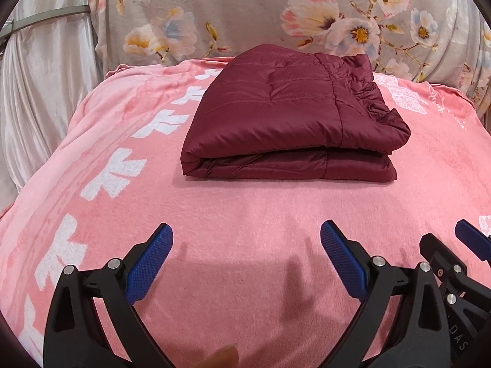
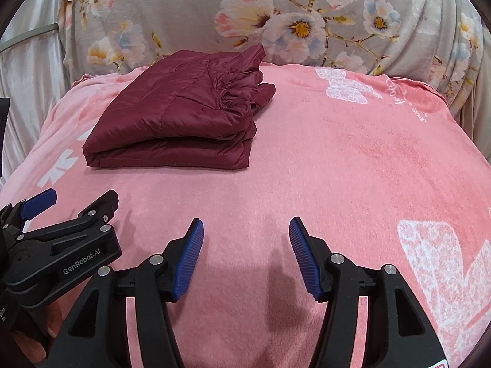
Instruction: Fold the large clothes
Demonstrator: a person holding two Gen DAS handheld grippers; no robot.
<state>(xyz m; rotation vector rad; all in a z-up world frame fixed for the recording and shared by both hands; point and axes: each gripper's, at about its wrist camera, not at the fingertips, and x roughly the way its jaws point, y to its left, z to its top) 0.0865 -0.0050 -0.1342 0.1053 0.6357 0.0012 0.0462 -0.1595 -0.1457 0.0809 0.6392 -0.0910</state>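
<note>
Centrally, a folded maroon quilted jacket point(image 1: 288, 119) lies on the pink blanket point(image 1: 245, 208), near its far edge and before a floral cushion point(image 1: 245, 9). Both claws hover over bare blanket, well short of the garment: left gripper point(image 1: 245, 263) spread wide and empty, right gripper point(image 2: 245, 257) likewise parted, nothing between its blue pads point(image 2: 190, 257).

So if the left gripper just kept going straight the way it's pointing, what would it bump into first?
Probably the pink blanket: the left gripper, jaws open and empty, tilts down at bare blanket, short of the folded maroon jacket. Depth is hard to judge.
</note>
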